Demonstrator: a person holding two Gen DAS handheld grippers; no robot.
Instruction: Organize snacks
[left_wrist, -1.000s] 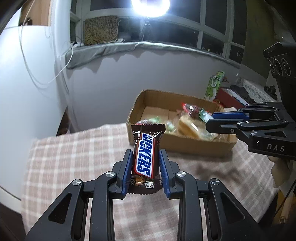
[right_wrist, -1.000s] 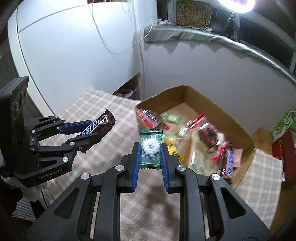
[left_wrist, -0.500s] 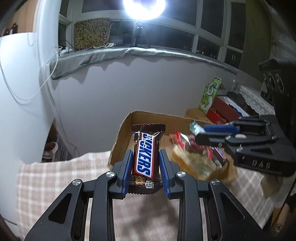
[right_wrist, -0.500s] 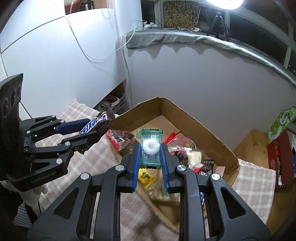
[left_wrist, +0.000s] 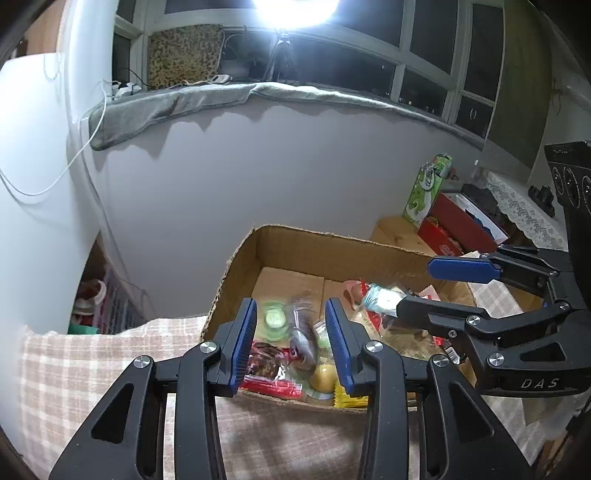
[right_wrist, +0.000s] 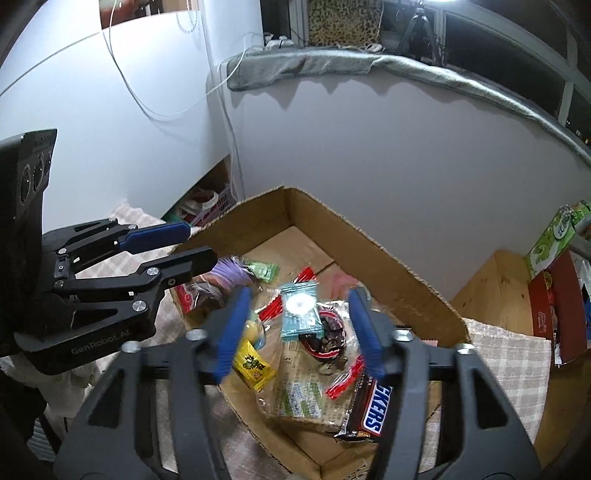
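A cardboard box (left_wrist: 332, 247) (right_wrist: 388, 258) on a plaid cloth holds several snacks. My left gripper (left_wrist: 290, 347) is open over the box's near left end; a blurred dark wrapper (left_wrist: 303, 336), seemingly the Snickers bar, is dropping between its fingers. My right gripper (right_wrist: 295, 328) is open over the box; the teal candy packet (right_wrist: 300, 310) is loose between its fingers, falling. Another Snickers bar (right_wrist: 369, 406) lies in the box. Each gripper shows in the other's view, the right (left_wrist: 436, 284) and the left (right_wrist: 192, 245).
The plaid-covered table (left_wrist: 92, 369) carries the box at its far edge. A green carton (left_wrist: 426, 190) and a red box (left_wrist: 458, 225) stand on a wooden surface at the right. A white wall rises close behind the box.
Both grippers moved forward over the box and opened. The left let go of the Snickers bar and the right let go of the teal packet; both are dropping into the box.
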